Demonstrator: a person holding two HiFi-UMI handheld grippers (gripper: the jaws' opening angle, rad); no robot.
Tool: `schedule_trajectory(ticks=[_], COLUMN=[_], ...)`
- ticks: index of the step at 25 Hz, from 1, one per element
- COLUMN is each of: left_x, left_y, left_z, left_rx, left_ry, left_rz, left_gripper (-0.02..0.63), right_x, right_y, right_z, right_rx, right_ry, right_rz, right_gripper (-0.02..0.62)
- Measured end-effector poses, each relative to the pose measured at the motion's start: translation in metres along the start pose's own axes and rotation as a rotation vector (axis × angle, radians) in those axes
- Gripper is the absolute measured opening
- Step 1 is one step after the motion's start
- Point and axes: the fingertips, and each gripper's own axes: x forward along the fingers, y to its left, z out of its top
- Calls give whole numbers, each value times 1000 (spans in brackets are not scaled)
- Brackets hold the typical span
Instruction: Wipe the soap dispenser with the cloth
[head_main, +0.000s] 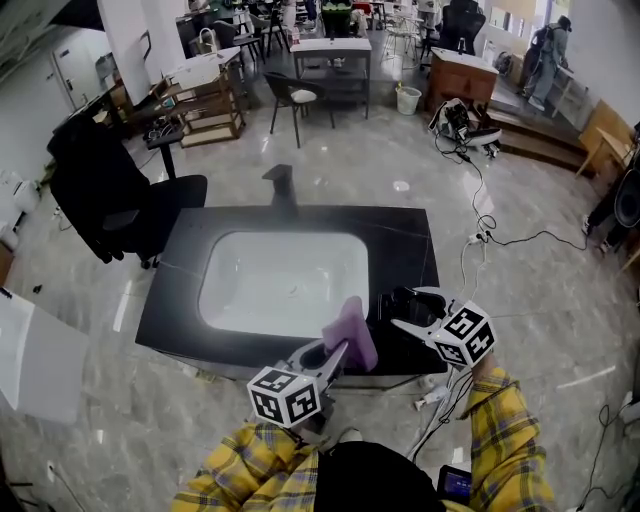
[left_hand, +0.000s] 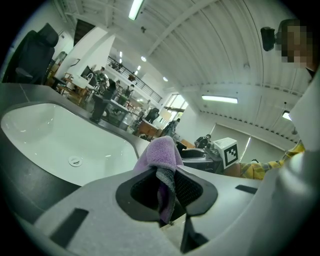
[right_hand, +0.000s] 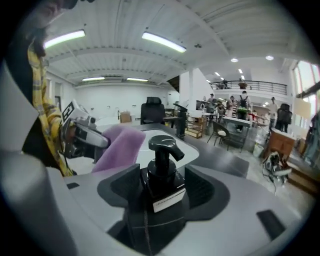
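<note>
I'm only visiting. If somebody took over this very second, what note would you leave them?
Left gripper: shut on the purple cloth, held up beside the dispenser.
Right gripper: jaws flank the black soap dispenser at the dark counter's near right corner; whether they press on it is unclear.
Done: cloth picked up and brought near.
Left: cloth isn't touching the dispenser; the wiping remains.

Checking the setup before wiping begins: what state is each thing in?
Cloth: pinched in the left claw, sticking up.
Soap dispenser: upright, pump on top, between the jaws of the right claw.
Right claw: jaws apart, seemingly not pressing the dispenser.
Left claw: shut on the cloth.
Faucet: no water visibly running.
</note>
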Motion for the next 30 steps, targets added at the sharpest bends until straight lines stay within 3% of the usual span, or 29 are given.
schedule_trajectory(ticks=[6,12,17,21,30], left_x=[11,17,22,24,32], left_y=[-4,-7,-6,-4,-1], left_z=[-7,-10,-12,-12,-10], left_rx=[9,-1,1,-12,-24], left_ry=[47,63,69,66,65], left_rz=[-17,-15,-10,9,21], left_gripper=[64,64,64,64,64], right_x=[8,16,18,18,15], right_y=[0,8,3,4,0], right_z=[-5,0,0,0,-1], right_rx=[-157,-179,-178,-126,39], right_ry=[106,128,149,148,88], right_rz=[135,250,298,268,51], right_gripper=[262,230,187,184,183])
